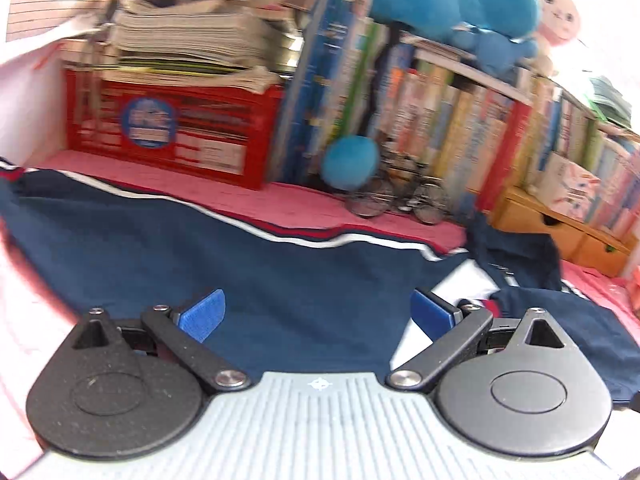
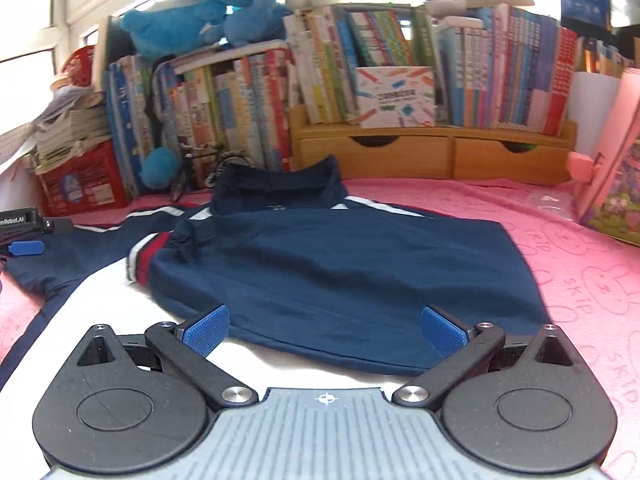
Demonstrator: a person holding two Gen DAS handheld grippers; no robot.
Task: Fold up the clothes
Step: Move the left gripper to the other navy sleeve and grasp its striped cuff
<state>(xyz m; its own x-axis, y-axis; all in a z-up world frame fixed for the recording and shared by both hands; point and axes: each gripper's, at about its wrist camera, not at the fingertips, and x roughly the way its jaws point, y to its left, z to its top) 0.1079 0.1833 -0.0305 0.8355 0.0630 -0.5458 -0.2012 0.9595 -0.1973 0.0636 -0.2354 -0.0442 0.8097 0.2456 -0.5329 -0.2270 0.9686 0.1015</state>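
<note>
Right wrist view shows a navy jacket [image 2: 320,264] lying on a pink towel [image 2: 580,264], its collar [image 2: 276,192] at the far end and its hem toward the camera, so the long axis runs near to far. The right half is folded over the middle, leaving a white panel [image 2: 100,300] bare on the left; a cuff [image 2: 146,258] with red and white stripes rests on top. The cloth looks smooth and soft, with white and red piping along the sleeve. The towel is fuzzy and printed with rabbits and the word SKIP.

The right hand-held gripper [image 2: 326,330] hangs over the near hem, blue ribbed pads spread wide and empty. The left hand-held gripper [image 1: 318,314] is also wide apart, above the spread left sleeve [image 1: 200,248].

Behind stand rows of books [image 2: 500,76], a wooden drawer unit [image 2: 432,156], a red box [image 1: 172,128] under stacked papers, blue plush toys [image 2: 200,12] and a small wire bicycle model [image 1: 400,196].
</note>
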